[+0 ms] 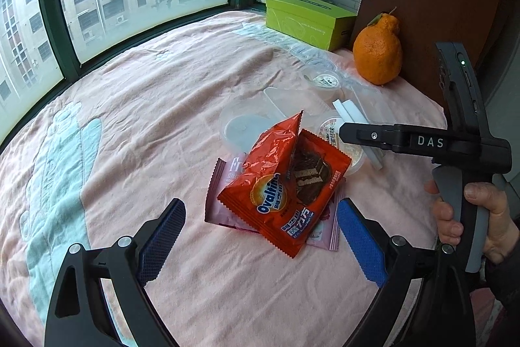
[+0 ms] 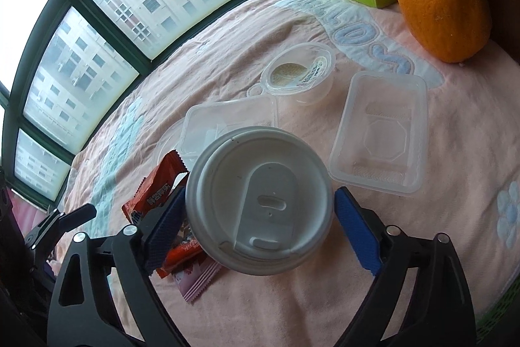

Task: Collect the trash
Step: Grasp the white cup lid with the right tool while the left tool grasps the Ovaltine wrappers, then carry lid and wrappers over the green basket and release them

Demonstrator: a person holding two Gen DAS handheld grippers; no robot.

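**Pink quilt strewn with packaging, grippers over it**

Pink quilted cloth (image 1: 162,106) covers the surface beneath a green-framed window (image 1: 48,21). From the left wrist, the green box (image 1: 308,20) and the orange citrus fruit (image 1: 377,52) stand at the far corner, near each other. Only this view shows the whole orange Ovaltine wrapper (image 1: 286,184), torn open, lying on a pink wrapper (image 1: 224,184), between the spread blue pads of the left gripper (image 1: 260,236), which holds nothing. It also shows the right gripper (image 1: 344,132) from the side, over a white lid.

The right wrist view alone shows the clear rectangular tray (image 2: 380,132) in full, a second clear tray (image 2: 230,119) and a labelled round tub (image 2: 299,70). Here the white cup lid (image 2: 260,200) sits between the right gripper's fingers; I cannot tell whether they press it.
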